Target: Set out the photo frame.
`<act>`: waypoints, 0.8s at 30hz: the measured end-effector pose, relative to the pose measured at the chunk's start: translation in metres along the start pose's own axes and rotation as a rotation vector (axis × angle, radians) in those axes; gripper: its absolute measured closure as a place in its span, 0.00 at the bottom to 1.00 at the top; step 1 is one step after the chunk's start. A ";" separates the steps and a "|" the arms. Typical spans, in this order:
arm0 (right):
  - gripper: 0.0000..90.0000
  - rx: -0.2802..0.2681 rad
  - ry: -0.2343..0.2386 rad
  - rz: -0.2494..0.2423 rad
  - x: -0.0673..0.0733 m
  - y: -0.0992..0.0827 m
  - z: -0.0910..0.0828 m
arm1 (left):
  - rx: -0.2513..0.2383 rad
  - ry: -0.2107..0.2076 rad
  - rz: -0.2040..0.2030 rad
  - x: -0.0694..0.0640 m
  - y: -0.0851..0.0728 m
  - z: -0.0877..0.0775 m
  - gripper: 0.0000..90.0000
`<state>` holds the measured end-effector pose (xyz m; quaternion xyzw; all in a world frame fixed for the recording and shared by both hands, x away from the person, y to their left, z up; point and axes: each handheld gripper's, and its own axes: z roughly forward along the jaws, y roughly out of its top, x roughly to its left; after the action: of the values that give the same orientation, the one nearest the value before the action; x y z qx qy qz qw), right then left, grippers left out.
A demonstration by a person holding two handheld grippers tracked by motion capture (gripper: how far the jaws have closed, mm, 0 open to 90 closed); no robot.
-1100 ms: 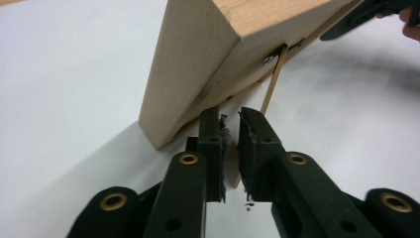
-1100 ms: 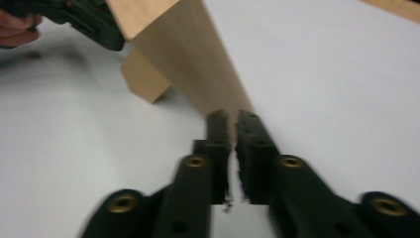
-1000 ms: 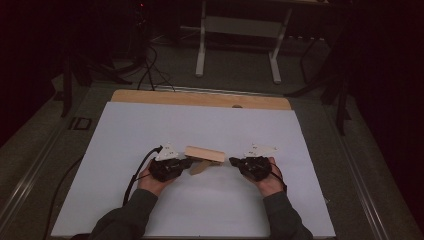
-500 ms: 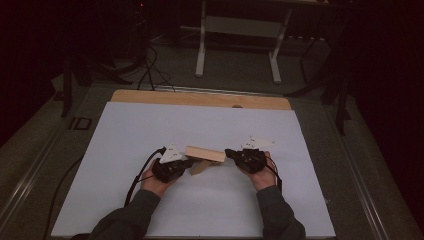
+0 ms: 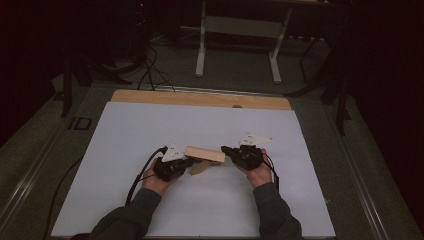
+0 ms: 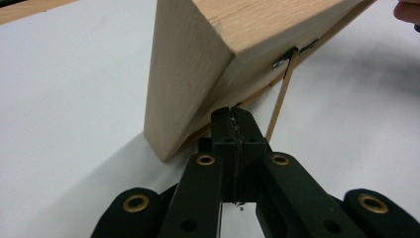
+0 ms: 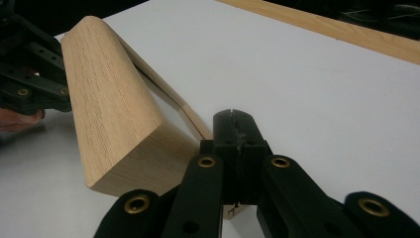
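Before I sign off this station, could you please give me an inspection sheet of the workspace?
Surface: white sheet on a wooden table.
Job's things: wooden block, tilted, a thin strip along its underside, between both tongs.
Clutter: nothing seen.
Grippers: left tongs shut at the block's lower edge; right tongs shut at its other end; whether either pinches the strip is unclear.
Cables: black cable trailing from the left tongs.
Surroundings: dark floor, white stand, floor cables.

Pale wood-grained block (image 5: 205, 153), black hand-held grippers (image 5: 172, 167) with brass rivets, white table sheet (image 5: 150, 125)
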<state>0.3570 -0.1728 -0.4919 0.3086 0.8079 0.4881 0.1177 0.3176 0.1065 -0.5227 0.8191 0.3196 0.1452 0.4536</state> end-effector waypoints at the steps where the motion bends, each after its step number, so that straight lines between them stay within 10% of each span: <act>1: 1.00 -0.001 0.002 0.002 0.000 0.000 0.000 | 0.001 -0.001 -0.001 0.000 0.000 0.000 1.00; 24: 1.00 0.000 0.013 0.001 0.000 -0.001 -0.001 | 0.015 0.008 -0.020 0.007 0.005 0.008 1.00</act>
<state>0.3559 -0.1737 -0.4924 0.3059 0.8084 0.4901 0.1124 0.3294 0.1038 -0.5234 0.8188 0.3305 0.1416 0.4476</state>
